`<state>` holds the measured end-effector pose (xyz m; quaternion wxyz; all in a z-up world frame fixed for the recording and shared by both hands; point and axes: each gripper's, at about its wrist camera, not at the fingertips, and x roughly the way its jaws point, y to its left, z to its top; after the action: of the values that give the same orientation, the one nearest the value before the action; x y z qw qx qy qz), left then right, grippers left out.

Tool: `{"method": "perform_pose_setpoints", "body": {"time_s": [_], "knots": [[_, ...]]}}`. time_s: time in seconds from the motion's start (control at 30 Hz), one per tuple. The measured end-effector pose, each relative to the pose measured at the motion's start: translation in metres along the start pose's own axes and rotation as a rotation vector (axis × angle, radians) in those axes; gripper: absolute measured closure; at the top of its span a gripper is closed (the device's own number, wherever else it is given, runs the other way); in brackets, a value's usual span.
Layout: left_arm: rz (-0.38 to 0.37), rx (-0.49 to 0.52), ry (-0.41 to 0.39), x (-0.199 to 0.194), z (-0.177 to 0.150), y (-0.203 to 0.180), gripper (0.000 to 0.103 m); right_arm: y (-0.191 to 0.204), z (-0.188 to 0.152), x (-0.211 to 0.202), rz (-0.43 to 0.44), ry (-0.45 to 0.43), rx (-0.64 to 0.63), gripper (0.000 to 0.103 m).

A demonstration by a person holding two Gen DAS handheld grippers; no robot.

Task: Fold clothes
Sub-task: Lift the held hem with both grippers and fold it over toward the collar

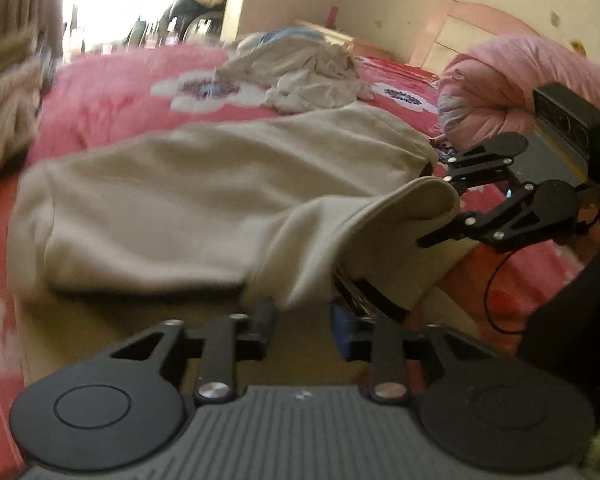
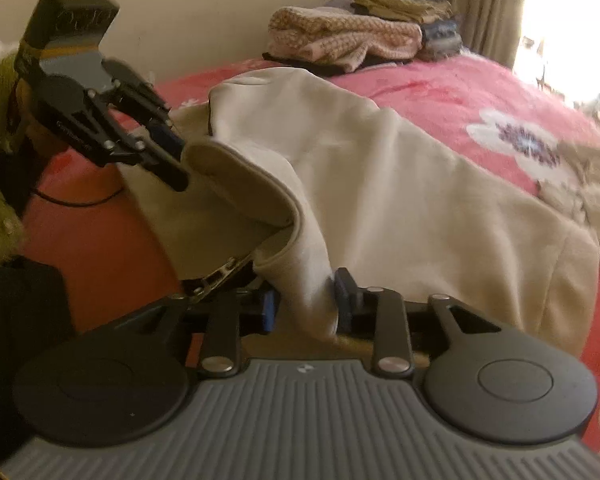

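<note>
Left wrist view: cream garment (image 1: 204,184) spread on the pink bedspread (image 1: 112,92), left gripper (image 1: 302,316) clenched on its near edge, crumpled clothes pile (image 1: 308,76) beyond. Right wrist view alone shows folded stack (image 2: 348,36) far; right gripper (image 2: 306,300) grasps the garment's edge.

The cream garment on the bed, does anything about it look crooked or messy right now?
Yes. The cream garment is mid-fold, not flat: both the left gripper and the right gripper pinch its near edge, which curls up off the red bedspread. Behind it, a crumpled white clothes pile lies unfolded.
</note>
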<state>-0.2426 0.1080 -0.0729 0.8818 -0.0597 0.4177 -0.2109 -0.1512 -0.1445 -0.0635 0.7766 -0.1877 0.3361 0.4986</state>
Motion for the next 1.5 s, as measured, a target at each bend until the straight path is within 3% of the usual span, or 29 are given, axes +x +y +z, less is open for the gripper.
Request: {"method": "perform_pose_setpoints", "body": {"time_s": [0.17, 0.27, 0.43, 0.53, 0.67, 0.87, 1.07, 1.33, 1.4, 1.47, 1.5], "knots": [[-0.081, -0.249, -0.003, -0.017, -0.008, 0.034, 0.059, -0.023, -0.004, -0.024, 0.096, 0.018, 0.215, 0.068], [-0.161, -0.421, -0.032, -0.02, -0.009, 0.056, 0.054, -0.038, -0.012, -0.038, 0.182, -0.007, 0.396, 0.059], [-0.318, -0.722, -0.07, -0.004, -0.014, 0.089, 0.051, -0.071, -0.039, -0.039, 0.291, -0.111, 0.821, 0.042], [-0.314, -0.82, -0.037, 0.013, -0.017, 0.1, 0.051, -0.088, -0.059, -0.02, 0.336, -0.125, 1.081, 0.038], [-0.293, -0.829, -0.001, 0.027, -0.014, 0.101, 0.051, -0.096, -0.081, 0.009, 0.414, -0.145, 1.334, 0.037], [-0.293, -0.837, 0.06, 0.045, -0.012, 0.099, 0.055, -0.097, -0.093, 0.032, 0.431, -0.134, 1.491, 0.035], [-0.272, -0.834, 0.081, 0.053, -0.013, 0.097, 0.062, -0.09, -0.083, 0.024, 0.424, -0.119, 1.433, 0.035], [-0.239, -0.811, 0.079, 0.055, -0.011, 0.093, 0.063, -0.084, -0.092, 0.043, 0.45, -0.066, 1.528, 0.035], [-0.231, -0.805, 0.079, 0.055, -0.011, 0.092, 0.072, -0.084, -0.085, 0.053, 0.462, -0.076, 1.531, 0.035], [-0.204, -0.779, 0.07, 0.053, -0.01, 0.089, 0.08, -0.082, -0.074, 0.061, 0.452, -0.067, 1.5, 0.04], [-0.189, -0.764, 0.065, 0.051, -0.01, 0.087, 0.082, -0.081, -0.068, 0.063, 0.438, -0.059, 1.468, 0.051]]}}
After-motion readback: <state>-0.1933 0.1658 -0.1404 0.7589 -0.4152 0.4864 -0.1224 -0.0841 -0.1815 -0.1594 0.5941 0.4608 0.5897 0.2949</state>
